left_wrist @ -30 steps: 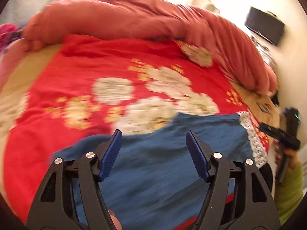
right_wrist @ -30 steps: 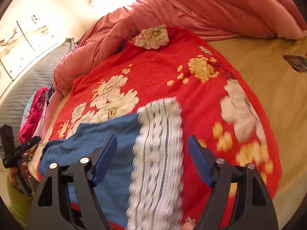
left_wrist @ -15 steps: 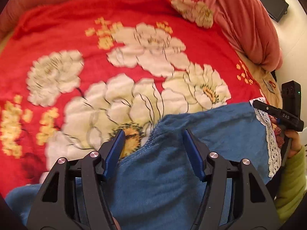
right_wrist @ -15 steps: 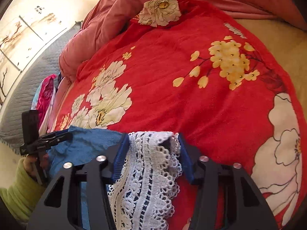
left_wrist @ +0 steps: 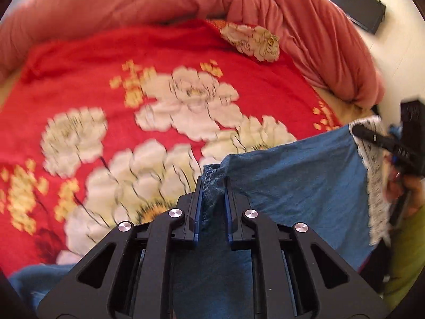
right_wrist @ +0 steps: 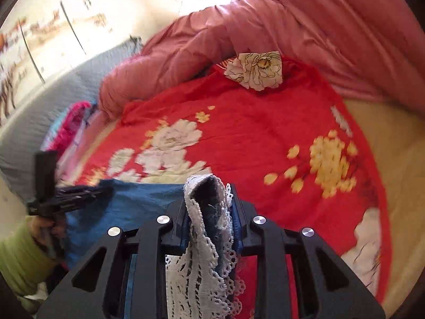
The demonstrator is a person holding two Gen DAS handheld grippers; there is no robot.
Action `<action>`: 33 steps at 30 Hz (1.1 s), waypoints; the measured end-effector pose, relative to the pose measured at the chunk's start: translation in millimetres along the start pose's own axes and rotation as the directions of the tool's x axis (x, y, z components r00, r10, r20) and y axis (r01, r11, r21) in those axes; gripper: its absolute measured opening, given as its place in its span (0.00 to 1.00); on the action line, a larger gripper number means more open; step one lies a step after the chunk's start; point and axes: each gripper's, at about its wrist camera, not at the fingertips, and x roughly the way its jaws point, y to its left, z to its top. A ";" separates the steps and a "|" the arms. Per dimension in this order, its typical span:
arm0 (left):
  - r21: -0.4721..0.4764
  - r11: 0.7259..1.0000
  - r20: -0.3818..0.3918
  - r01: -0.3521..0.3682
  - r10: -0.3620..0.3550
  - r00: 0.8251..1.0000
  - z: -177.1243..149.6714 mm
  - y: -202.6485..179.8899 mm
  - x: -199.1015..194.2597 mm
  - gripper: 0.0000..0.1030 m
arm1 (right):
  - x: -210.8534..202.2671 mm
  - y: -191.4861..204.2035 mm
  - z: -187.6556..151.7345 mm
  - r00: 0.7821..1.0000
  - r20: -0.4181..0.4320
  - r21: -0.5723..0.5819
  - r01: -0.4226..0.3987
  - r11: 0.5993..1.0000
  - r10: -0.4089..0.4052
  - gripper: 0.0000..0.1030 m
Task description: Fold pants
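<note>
So the whole thing happens on a bed covered with a bright red floral blanket [left_wrist: 87,79], big cream peonies and yellow blossoms all over it, with a bare beige sheet [right_wrist: 393,143] showing past its edge on one side. A salmon-pink duvet [left_wrist: 132,2] is bunched up along the far side of the bed, and one corner of the blanket is flipped over against it. In the right wrist view there's a grey quilted headboard or wall panel [right_wrist: 53,101] with pale artwork above it, plus some pink clothing heaped beside the bed; the left wrist view catches a dark screen on the wall [left_wrist: 356,5]. The blue pants [left_wrist: 292,175] lie stretched at the near edge of the blanket. The left gripper [left_wrist: 212,186] is closing on a bunched blue fold, and the right gripper [right_wrist: 209,191] is closing on the white lace trim [right_wrist: 202,260] at the other end, fabric pinched between both sets of pads.
</note>
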 end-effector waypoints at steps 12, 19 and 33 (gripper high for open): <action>0.013 0.996 -0.022 -0.087 0.088 0.996 -13.0 15.7 37.7 0.16 | 47.9 -16.5 -15.9 0.967 -0.105 -0.041 0.231 0.972 -0.234 0.68; -0.067 0.990 0.078 -0.122 0.127 0.989 -23.5 20.9 -18.1 0.38 | -58.0 -30.8 -51.8 0.977 0.174 0.252 0.078 0.965 -0.125 0.78; -0.031 0.997 0.096 -0.073 0.075 0.993 -107.9 -4.7 -92.8 0.46 | -97.2 0.7 -152.8 0.997 0.052 0.345 0.043 0.938 -0.065 0.78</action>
